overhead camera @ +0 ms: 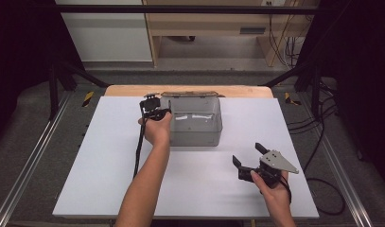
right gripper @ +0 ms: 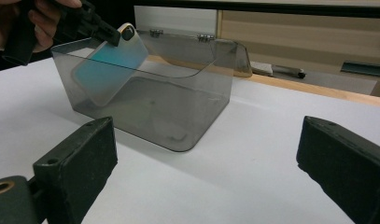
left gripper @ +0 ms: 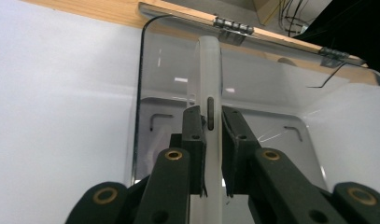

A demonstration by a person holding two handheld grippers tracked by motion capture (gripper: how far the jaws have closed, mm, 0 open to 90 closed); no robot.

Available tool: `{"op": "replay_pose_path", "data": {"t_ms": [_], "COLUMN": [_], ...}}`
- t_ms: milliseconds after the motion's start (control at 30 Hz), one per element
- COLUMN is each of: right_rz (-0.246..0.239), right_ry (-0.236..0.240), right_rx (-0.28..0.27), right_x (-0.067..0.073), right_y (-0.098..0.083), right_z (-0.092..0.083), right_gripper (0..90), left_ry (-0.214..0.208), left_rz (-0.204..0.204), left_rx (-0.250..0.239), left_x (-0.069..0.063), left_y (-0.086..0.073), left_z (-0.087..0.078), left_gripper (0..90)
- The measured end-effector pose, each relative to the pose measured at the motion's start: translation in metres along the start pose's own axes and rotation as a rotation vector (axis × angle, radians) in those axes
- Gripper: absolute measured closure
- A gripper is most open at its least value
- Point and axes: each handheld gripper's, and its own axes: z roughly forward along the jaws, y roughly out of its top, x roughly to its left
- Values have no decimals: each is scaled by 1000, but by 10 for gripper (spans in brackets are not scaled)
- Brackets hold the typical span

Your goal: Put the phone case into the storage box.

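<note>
A see-through grey box (overhead camera: 196, 136) stands at the back middle of the white table top, its hinged lid (overhead camera: 190, 94) thrown open behind it. My left gripper (left gripper: 211, 135) is shut on a slim phone (left gripper: 209, 79) seen edge-on, with a side button between the pads (left gripper: 195, 135). In the right gripper view the phone (right gripper: 108, 70) has a light blue face and white rim. It hangs tilted inside the box's left end, pinched by its upper corner by the left gripper (right gripper: 108, 33). My right gripper (overhead camera: 247, 153) rests open at the front right, nothing between its jaws.
The white table top (overhead camera: 109, 165) spreads wide to the left and in front of the box. A wooden table edge (overhead camera: 247, 91) runs behind the box. Black cables (overhead camera: 322, 189) trail off the right side, and metal rails (overhead camera: 29, 161) flank the table.
</note>
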Motion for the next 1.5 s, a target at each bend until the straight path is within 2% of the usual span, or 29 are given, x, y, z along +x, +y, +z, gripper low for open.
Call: {"op": "replay_pose_path", "data": {"t_ms": [167,367,567,633,1100,1367,1500], "right_rz": [4,15,20,21,14,15,13], "right_ry": [0,-4,-1,1,11,15,16], "right_rx": [4,0,7,8,16,16,19], "right_x": [-1,-1,-2,-1,0,0,0], "right_y": [-1,0,-1,-1,-2,-2,-2], "right_z": [0,0,1,1,2,3,3], "right_gripper": [53,55,55,55,55,55,55], "left_ry": [17,34,57,49,56,73,89], "left_rz": [24,26,59,60,75,105,142], "left_rx": [15,34,76,95,84,78,60], "left_x": [0,1,1,2,0,-1,-2], "left_y": [1,0,4,5,5,5,6], "left_z": [3,8,10,12,12,11,7], "left_gripper": [803,791,785,784,745,757,738]}}
